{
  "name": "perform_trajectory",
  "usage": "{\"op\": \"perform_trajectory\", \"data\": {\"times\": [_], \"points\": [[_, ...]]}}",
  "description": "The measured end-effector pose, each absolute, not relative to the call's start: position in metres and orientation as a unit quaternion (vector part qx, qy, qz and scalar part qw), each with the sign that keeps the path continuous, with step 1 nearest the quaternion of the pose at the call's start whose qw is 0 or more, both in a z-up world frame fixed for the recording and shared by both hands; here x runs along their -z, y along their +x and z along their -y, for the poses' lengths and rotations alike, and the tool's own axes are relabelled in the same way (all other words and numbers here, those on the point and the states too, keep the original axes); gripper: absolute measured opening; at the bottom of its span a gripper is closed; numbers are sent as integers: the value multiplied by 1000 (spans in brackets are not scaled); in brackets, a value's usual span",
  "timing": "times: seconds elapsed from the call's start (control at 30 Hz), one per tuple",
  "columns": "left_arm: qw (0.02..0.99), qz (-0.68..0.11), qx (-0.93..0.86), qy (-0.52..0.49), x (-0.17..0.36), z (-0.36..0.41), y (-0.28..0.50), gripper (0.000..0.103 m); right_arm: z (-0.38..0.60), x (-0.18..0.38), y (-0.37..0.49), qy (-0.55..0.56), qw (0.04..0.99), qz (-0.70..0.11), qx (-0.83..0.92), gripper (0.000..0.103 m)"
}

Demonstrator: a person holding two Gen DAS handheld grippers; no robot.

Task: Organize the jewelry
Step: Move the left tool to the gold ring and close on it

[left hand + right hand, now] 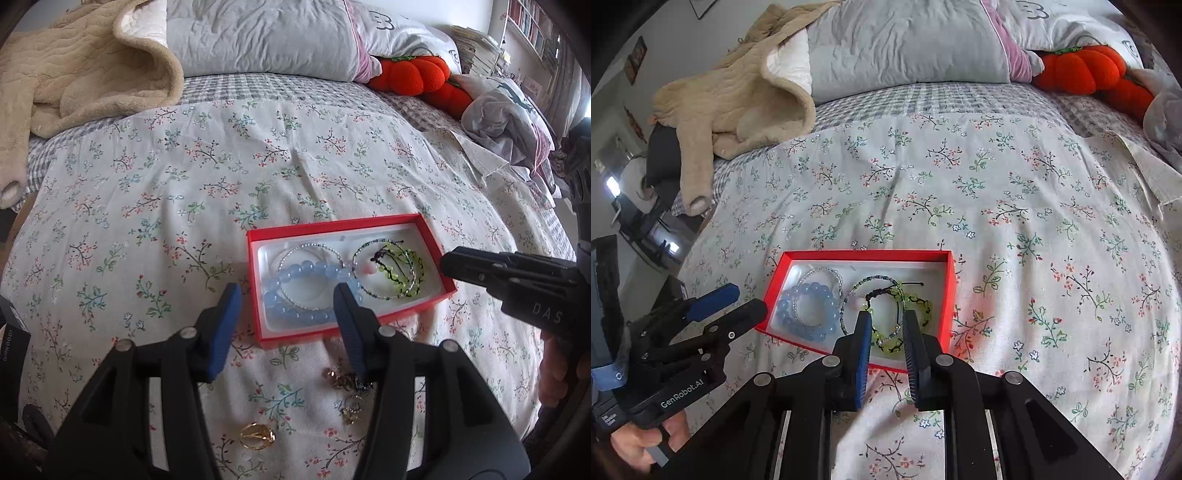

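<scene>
Home bedroom — bed w/ floral sheet [960,192], pillow [905,44], plush pumpkin [1082,70].

White letters reading "DAS" stand on the black body of the right gripper [448,264], seen from the left wrist view at the right edge of the frame. From the right wrist view, the black body of the left gripper [748,302] carries the white wording "GenRobot.AI" along its side, low at the left. A black object [11,336] at the far left edge of the left wrist view bears small white characters running vertically, too small and distorted to read with confidence. On the white pillowcase [388,22] at the head of the bed there is a printed cartoon outline, no legible wording.
</scene>
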State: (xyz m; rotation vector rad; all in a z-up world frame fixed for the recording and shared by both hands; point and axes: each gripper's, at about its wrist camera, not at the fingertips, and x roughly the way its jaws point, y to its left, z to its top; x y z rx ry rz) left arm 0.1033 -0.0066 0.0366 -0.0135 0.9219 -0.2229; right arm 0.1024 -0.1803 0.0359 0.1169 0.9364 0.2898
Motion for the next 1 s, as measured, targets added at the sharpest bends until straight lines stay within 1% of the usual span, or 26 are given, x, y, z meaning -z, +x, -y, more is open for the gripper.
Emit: {"op": "perform_trajectory", "data": {"times": [0.03, 0.07, 0.1, 0.13, 0.33, 0.43, 0.6, 0.73, 1.0], "points": [[888, -448, 105, -3, -36, 5, 100, 63, 182, -36, 99, 55, 881, -450, -138, 30], [886, -451, 102, 0, -35, 3, 97, 65, 183, -37, 95, 54, 881, -450, -136, 49], [885, -454, 101, 2, -34, 1, 93, 68, 184, -37, 90, 52, 883, -447, -133, 60], [884, -457, 100, 3, -33, -1, 89, 70, 184, -38, 85, 48, 887, -441, -131, 69], [877, -471, 98, -3, -28, -18, 67, 78, 185, -35, 65, 38, 883, -450, -127, 70], [872, -480, 97, -2, -24, -25, 57, 80, 186, -29, 58, 38, 876, -467, -114, 70], [854, -513, 92, 0, -11, -34, 47, 80, 183, -20, 49, 26, 861, -500, -93, 70], [830, -549, 98, -1, 4, -39, 40, 80, 177, -14, 43, 18, 855, -510, -94, 70], [818, -564, 112, -2, 22, -42, 24, 80, 164, 0, 36, -22, 848, -523, -86, 71]]}}
